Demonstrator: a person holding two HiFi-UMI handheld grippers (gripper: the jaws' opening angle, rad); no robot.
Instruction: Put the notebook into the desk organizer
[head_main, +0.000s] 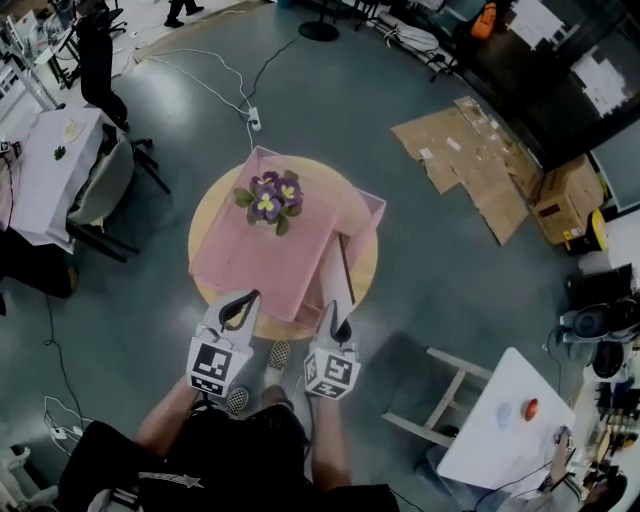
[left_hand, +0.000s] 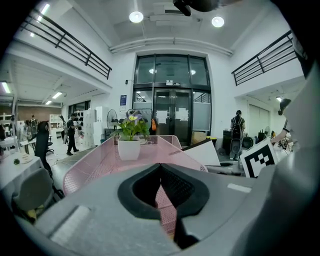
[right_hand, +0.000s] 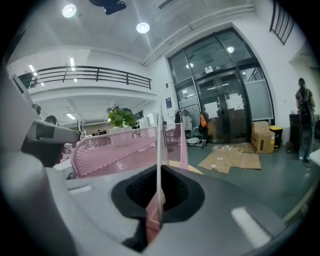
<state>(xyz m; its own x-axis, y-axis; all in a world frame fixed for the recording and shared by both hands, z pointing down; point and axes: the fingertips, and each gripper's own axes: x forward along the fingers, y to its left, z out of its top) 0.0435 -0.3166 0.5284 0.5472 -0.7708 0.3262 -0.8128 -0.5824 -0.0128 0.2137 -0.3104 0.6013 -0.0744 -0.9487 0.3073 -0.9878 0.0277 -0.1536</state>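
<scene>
Head view puts the left gripper (head_main: 250, 298) at the near edge of the round desk (head_main: 203, 232). Its jaws are pressed together with nothing between them, and it sits just short of the pink mesh desk organizer (head_main: 250, 262) without steadying it. A potted flower (head_main: 268, 198) stands at the far left part of the organizer, well apart from the work. Further right, the right gripper (head_main: 337, 318) has its jaws clamped tight on the near end of the notebook (head_main: 338, 268). The notebook reaches over the organizer's right side, by the narrow compartment there. Whether its lower edge is already inside that compartment or only above it I cannot tell

The likeliest trouble is the notebook's leading corner catching the mesh wall or the divider instead of dropping into the slot. With no gripper holding the organizer, a push of that kind could slide the light tray across the desk or towards the desk's right rim. The notebook is held at one end only, so it could also swing in the jaws and come in crooked. Let go too soon, it would probably lean over and slip out

The notebook stands on edge, showing as a thin upright line in the right gripper view, with its flat faces turned left and right. Its long axis appears to run along the jaws, away from the person and in line with the slot
</scene>
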